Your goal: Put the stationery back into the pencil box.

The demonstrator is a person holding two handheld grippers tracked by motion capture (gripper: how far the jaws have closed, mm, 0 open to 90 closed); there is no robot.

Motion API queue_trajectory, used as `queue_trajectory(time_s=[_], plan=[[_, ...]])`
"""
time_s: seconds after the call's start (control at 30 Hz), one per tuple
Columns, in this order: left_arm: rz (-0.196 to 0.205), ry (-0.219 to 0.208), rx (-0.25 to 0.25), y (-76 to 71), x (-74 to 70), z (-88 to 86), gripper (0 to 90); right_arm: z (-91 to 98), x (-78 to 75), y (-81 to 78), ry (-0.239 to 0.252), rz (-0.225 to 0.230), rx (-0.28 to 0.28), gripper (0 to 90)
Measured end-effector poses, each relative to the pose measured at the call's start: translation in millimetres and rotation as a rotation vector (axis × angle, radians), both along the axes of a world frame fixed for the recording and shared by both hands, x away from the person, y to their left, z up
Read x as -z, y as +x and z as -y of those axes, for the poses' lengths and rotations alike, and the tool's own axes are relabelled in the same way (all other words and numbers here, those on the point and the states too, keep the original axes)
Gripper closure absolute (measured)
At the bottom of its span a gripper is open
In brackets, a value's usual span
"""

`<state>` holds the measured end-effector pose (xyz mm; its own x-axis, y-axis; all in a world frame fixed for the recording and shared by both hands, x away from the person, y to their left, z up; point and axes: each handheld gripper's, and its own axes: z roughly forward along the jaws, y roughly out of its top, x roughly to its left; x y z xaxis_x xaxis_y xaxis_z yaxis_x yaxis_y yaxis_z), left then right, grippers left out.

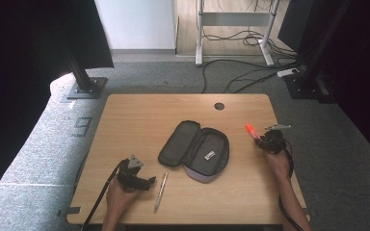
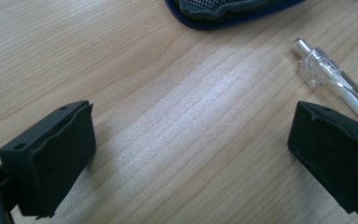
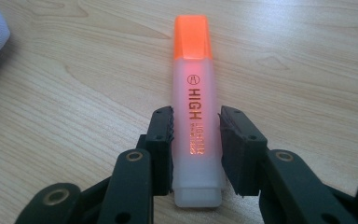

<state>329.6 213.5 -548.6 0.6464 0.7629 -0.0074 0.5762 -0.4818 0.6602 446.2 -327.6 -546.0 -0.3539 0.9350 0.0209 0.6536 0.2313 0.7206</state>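
An orange highlighter with a translucent body sits between the pads of my right gripper, which is shut on its lower half. Its orange cap points away toward the table's middle, near the right edge. Whether it rests on the wood or hangs just above it I cannot tell. My left gripper lies low at the front left, jaws wide open with bare wood between them. A clear white pen lies just beside its right fingertip. An open dark pencil pouch lies mid-table.
The wooden table has a round cable hole at the back. A small metal clip lies near the right edge beyond my right gripper. The pouch's blue zip edge is ahead of the left gripper. Cables and stands are on the floor behind.
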Motion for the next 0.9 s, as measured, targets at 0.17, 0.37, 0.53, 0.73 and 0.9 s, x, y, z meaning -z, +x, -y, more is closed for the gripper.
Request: queue_trajectory(time_s=[0.17,0.37,0.53,0.73,0.9], plan=[[0.0,0.0,0.0,0.0,0.0,0.0,0.5,-2.5,-1.4,-1.4,-0.016,0.005,0.006,65.1],[0.0,0.0,0.0,0.0,0.0,0.0,0.5,-4.9,-8.3,-5.9,0.005,0.023,0.002,65.2],[0.0,0.0,0.0,0.0,0.0,0.0,0.5,-7.0,-14.4,-10.2,0.015,0.036,-0.007,65.3],[0.0,0.0,0.0,0.0,0.0,0.0,0.5,-10.0,-20.9,-15.2,0.024,0.049,-0.018,65.3],[0.0,0.0,0.0,0.0,0.0,0.0,0.5,-13.0,-27.2,-18.6,0.031,0.061,-0.027,65.3]])
